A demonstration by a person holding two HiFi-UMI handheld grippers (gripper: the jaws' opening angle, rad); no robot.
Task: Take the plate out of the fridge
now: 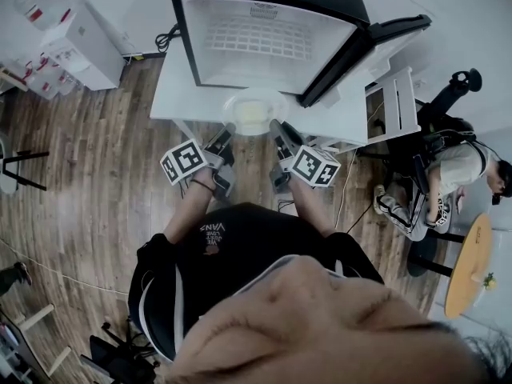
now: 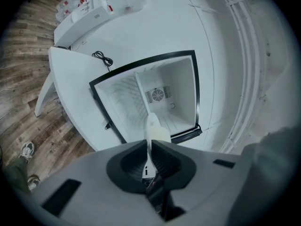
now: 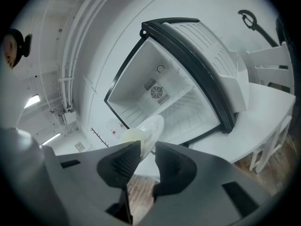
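A white plate (image 1: 254, 112) with a pale yellowish centre hangs level just in front of the open black fridge (image 1: 272, 38), over the near edge of the white table (image 1: 172, 94). My left gripper (image 1: 227, 132) is shut on its left rim and my right gripper (image 1: 277, 128) is shut on its right rim. In the left gripper view the plate (image 2: 153, 128) shows edge-on, pinched between the left gripper (image 2: 147, 147) pads. In the right gripper view the plate (image 3: 149, 127) runs into the wider gap of the right gripper (image 3: 148, 149). The fridge interior (image 2: 162, 95) looks bare.
The fridge door (image 1: 376, 50) stands open to the right, with a white chair (image 1: 400, 102) beside it. A person (image 1: 452, 166) sits at the far right near a round wooden table (image 1: 468, 266). A white cabinet (image 1: 80, 42) stands at the back left on the wood floor.
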